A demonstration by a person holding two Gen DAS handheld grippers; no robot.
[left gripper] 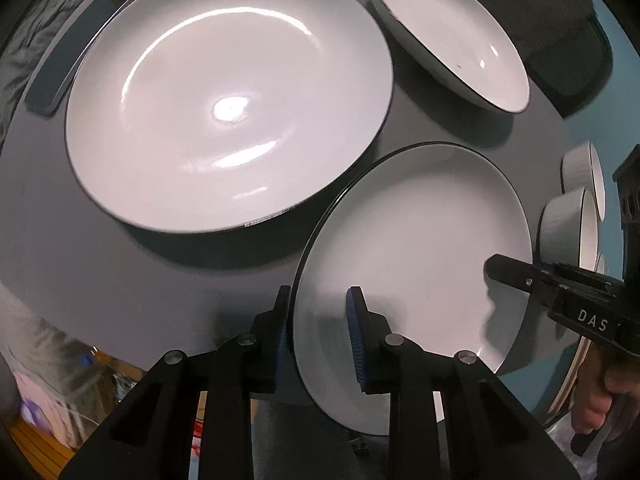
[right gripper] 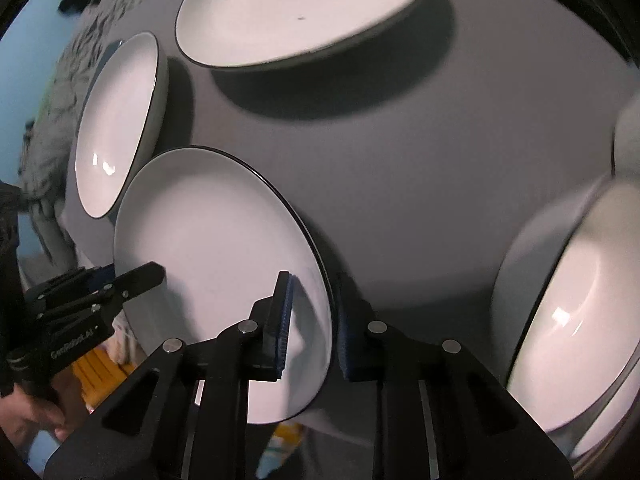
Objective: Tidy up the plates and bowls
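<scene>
Both grippers' fingers (left gripper: 358, 336) clamped on small plate (left gripper: 416, 248), near rim hidden.

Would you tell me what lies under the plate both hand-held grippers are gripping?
Only the grey table shows beside the plate; the plate covers whatever is directly beneath it.

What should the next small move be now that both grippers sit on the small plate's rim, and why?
Probably lift the small plate level with both hands: left gripper and right gripper each straddle its rim on opposite sides, and the large plate beside it lies bare.
</scene>
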